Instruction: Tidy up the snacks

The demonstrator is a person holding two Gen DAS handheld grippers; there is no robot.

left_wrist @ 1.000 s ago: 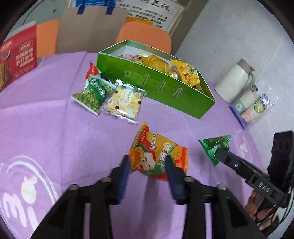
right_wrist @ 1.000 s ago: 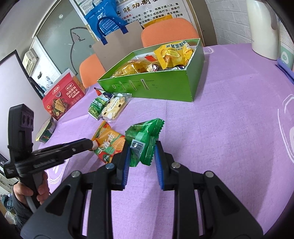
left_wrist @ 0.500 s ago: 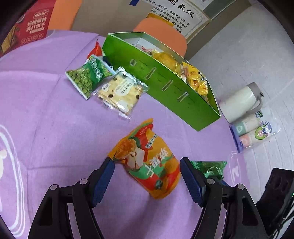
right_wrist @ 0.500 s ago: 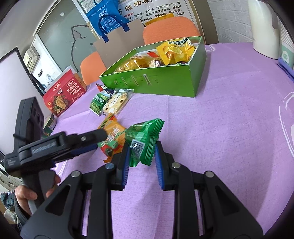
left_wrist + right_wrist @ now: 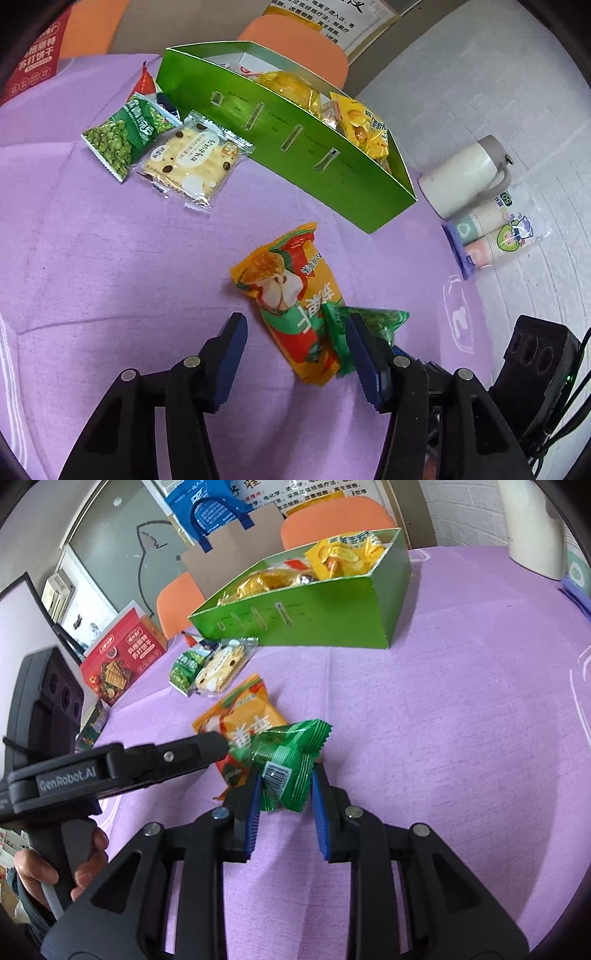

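Snacks lie spread over a purple tablecloth (image 5: 92,258). Nearest: small green packet (image 5: 286,764) pinched between the blue pads of the right gripper (image 5: 286,794), barcode side toward the camera, raised off the cloth. Left gripper (image 5: 295,347) spread wide, gripping nothing, its fingers astride the near end of an orange-and-red snack bag (image 5: 291,295) that lies flat on the cloth; the green packet shows just behind its right finger, overlapping the bag's near corner. In the right wrist view the left gripper's finger reaches across to the bag, a hand (image 5: 55,867) on its handle. Beyond the fingertips, to the left: cracker packet (image 5: 192,158) and green pea packet (image 5: 125,136) side by side, edges overlapping, a red wrapper (image 5: 144,83) behind them. Farther ahead: green box (image 5: 295,155), open-topped, already filled with yellow packets (image 5: 364,129). Far right of the fingers: white jug (image 5: 465,173) and a sleeve of paper cups (image 5: 491,232). Far left: red biscuit box (image 5: 118,657).
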